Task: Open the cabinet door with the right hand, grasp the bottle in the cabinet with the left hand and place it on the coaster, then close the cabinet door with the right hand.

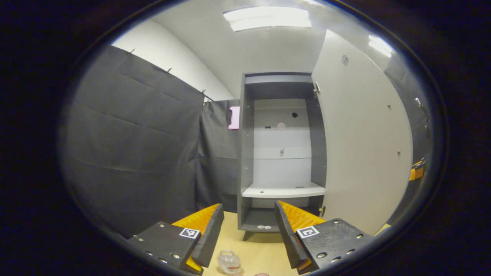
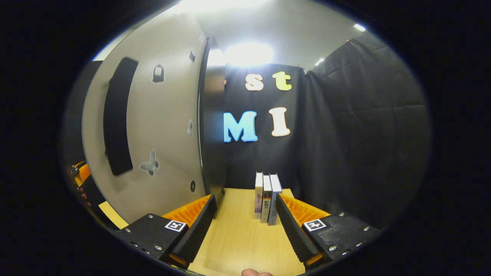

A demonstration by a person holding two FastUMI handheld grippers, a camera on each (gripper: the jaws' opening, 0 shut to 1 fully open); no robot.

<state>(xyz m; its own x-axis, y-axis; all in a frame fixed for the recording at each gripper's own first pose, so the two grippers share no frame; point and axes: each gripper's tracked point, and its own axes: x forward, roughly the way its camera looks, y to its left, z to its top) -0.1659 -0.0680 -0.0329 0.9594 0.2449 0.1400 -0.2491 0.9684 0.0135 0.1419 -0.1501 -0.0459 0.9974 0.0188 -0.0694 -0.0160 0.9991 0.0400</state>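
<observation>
Desk (image 2: 238, 237): bottle (image 1: 229, 261) down between released left gripper (image 1: 245, 230) jaws. Right gripper (image 2: 245, 226) jaws also released; push cabinet door (image 2: 153, 134) shut squarely.

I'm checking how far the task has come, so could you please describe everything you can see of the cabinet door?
The cabinet door is a tall, flat, pale panel that looks like painted board. It stands swung wide open, hinged at the cabinet's right edge. Its inner face is plain with small fittings. In the right gripper view its outer face carries a long dark vertical handle and small stickers, one a butterfly. Nothing touches it.
</observation>
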